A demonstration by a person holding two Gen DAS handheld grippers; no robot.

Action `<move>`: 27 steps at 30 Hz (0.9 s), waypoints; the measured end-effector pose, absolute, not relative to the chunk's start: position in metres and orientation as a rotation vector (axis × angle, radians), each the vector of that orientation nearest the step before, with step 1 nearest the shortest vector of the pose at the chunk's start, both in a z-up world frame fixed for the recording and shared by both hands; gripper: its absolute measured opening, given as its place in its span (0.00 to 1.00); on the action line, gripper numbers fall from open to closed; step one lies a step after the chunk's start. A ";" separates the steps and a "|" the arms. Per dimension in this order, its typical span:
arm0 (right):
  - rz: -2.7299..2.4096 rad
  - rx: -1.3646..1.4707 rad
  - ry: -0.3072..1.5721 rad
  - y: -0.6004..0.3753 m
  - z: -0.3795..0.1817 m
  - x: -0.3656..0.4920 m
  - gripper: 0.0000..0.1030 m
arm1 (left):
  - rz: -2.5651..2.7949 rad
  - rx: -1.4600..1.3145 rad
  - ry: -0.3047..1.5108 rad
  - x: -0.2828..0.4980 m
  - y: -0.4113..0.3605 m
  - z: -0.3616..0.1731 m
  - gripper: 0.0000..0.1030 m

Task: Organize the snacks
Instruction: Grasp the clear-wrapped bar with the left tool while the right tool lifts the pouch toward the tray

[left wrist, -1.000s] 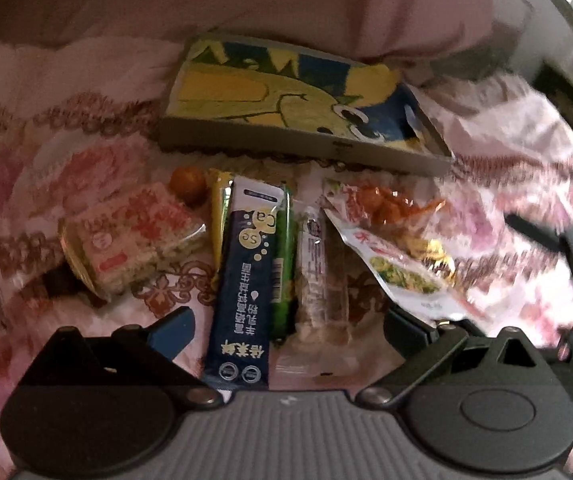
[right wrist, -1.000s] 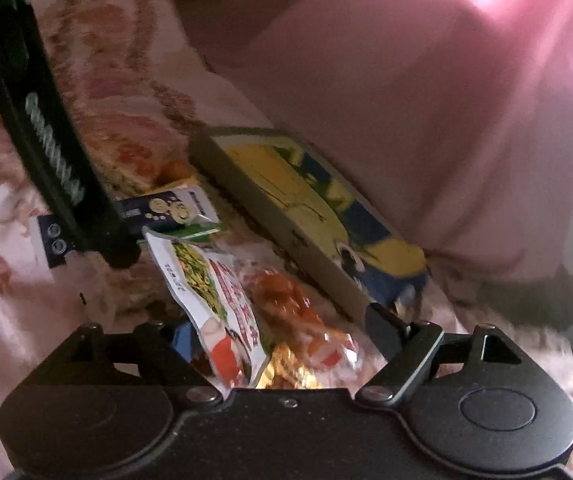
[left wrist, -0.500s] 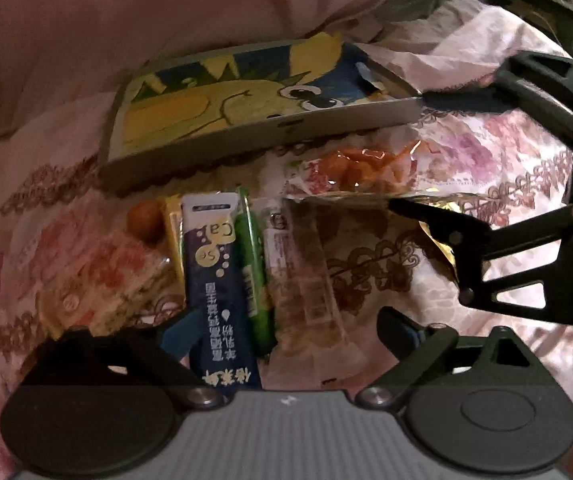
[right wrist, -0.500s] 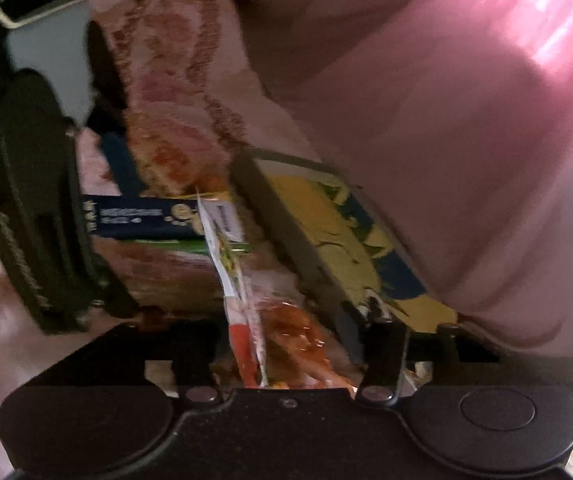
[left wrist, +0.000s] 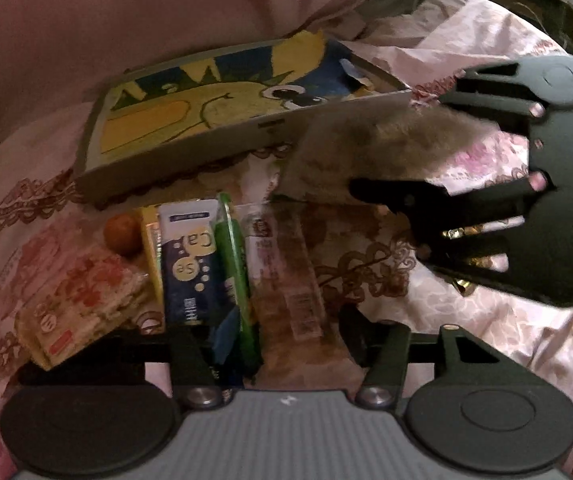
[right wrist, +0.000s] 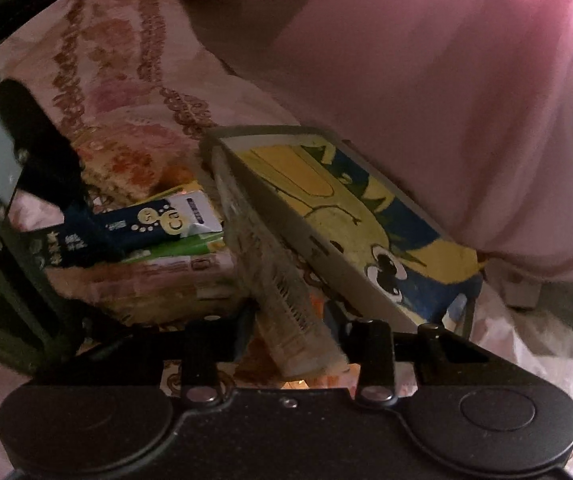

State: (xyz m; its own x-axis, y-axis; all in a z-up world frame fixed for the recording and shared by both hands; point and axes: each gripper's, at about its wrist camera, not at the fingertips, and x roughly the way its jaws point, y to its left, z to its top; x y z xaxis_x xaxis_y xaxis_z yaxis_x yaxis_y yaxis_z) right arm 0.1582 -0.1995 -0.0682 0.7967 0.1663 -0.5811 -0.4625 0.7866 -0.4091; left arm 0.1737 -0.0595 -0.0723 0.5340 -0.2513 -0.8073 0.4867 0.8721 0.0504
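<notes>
The pink floral bedspread (left wrist: 366,272) carries everything, with a plain pink cushion (right wrist: 426,80) behind. Next in size is the shallow grey cardboard box with a yellow-and-blue cartoon picture inside (left wrist: 214,120); it lies at the back, open, and as far as I can see it holds no snacks yet. So I judge the organizing barely begun: every packet is outside the box, just in front of it.

My right gripper (right wrist: 290,320) has just been closing, and its fingers stand on either side of a flat printed snack packet (right wrist: 282,292) that rises edge-on toward the box wall. In the left wrist view that packet is a brownish blur, so I judge it lifted and on its way to the box, though I cannot see the pads pressing.

My left gripper (left wrist: 282,340) has also been closing, half-wide now, around the near ends of the dark blue stick pack with yellow bubbles (left wrist: 190,260), the narrow green stick pack (left wrist: 234,264) and the clear-wrapped biscuit bar (left wrist: 286,280). Whether it grips any of them I cannot tell.

Left of these lie the square cracker packet with red print (left wrist: 74,300) and the small round orange sweet (left wrist: 122,234). All these remain to be placed.
</notes>
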 end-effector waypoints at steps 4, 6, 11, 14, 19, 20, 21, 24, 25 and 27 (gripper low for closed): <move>0.355 -0.550 0.574 -0.202 -0.070 0.161 0.32 | -0.480 0.310 0.891 0.174 -0.069 -0.075 0.58; 0.354 -0.549 0.580 -0.201 -0.071 0.161 0.30 | -0.491 0.313 0.888 0.176 -0.073 -0.077 0.58; 0.385 -0.547 0.606 -0.198 -0.076 0.162 0.26 | -0.499 0.297 0.891 0.178 -0.074 -0.078 0.58; 0.394 -0.571 0.611 -0.194 -0.080 0.161 0.25 | -0.497 0.280 0.902 0.181 -0.073 -0.080 0.58; 0.402 -0.597 0.599 -0.190 -0.079 0.156 0.11 | -0.494 0.292 0.909 0.184 -0.075 -0.080 0.50; 0.402 -0.602 0.599 -0.190 -0.078 0.155 0.10 | -0.489 0.300 0.911 0.184 -0.075 -0.080 0.48; 0.402 -0.609 0.596 -0.190 -0.078 0.154 0.10 | -0.488 0.295 0.914 0.184 -0.074 -0.080 0.47; 0.405 -0.629 0.578 -0.188 -0.073 0.150 0.08 | -0.483 0.245 0.933 0.189 -0.070 -0.078 0.43; 0.408 -0.633 0.568 -0.188 -0.071 0.147 0.08 | -0.482 0.233 0.939 0.190 -0.069 -0.077 0.43; 0.417 -0.648 0.542 -0.185 -0.067 0.141 0.07 | -0.472 0.216 0.948 0.190 -0.068 -0.075 0.41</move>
State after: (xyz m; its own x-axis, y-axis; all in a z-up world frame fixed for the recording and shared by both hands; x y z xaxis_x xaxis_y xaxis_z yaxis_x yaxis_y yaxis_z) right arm 0.1412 -0.1854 -0.0665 0.7830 0.1955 -0.5906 -0.5212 0.7244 -0.4512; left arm 0.1902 -0.0681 -0.0750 0.4918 -0.2924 -0.8201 0.4782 0.8778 -0.0262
